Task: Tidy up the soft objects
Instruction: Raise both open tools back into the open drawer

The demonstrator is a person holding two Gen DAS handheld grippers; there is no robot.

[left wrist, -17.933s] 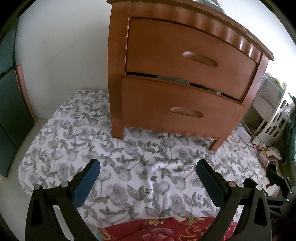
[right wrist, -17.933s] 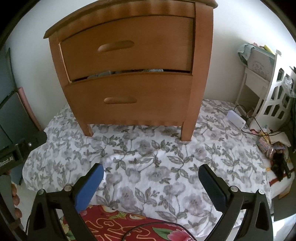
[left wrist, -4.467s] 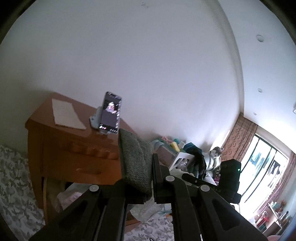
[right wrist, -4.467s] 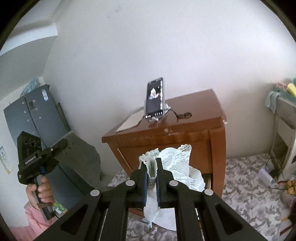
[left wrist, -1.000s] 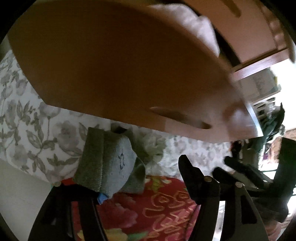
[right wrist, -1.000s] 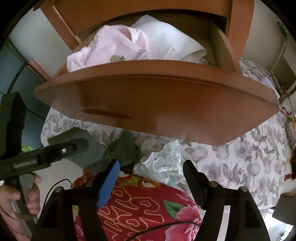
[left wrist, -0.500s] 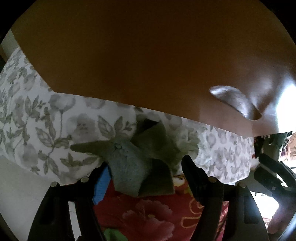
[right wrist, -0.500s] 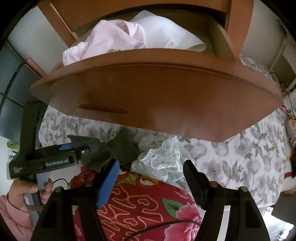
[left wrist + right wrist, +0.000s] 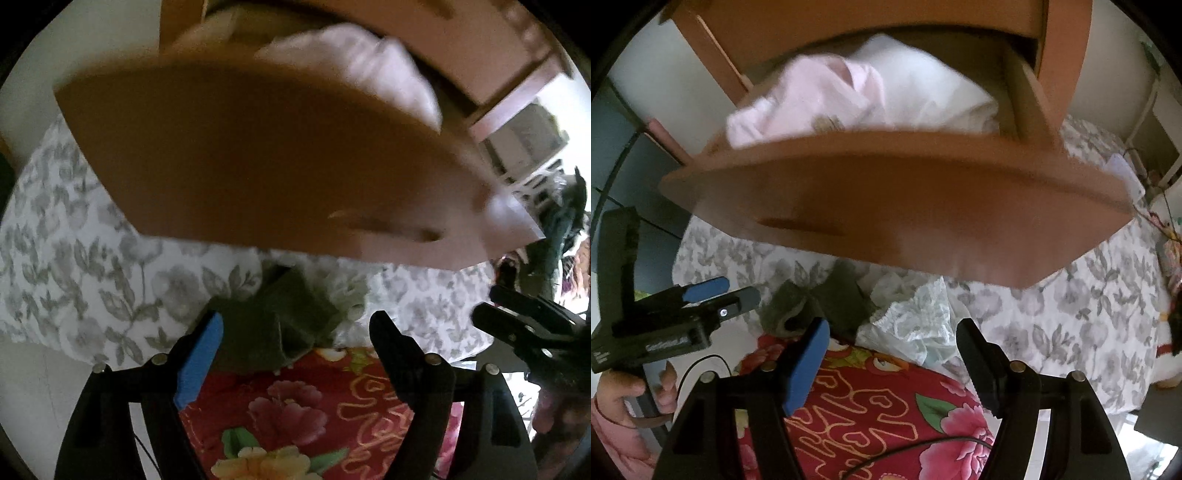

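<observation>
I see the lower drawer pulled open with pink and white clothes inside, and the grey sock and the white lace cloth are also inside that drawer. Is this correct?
Not quite. The lower drawer is open with pink clothes and white clothes inside, but the grey sock and white lace cloth lie on the floral sheet below the drawer front. The right wrist view shows it.

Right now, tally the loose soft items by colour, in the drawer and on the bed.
Pink, in the drawer: 1, pink garment
White, in the drawer: 1, white cloth
Grey-green, on the bed: 1, grey-green cloth
White lace, on the bed: 1, lace piece
Total: 4
</observation>
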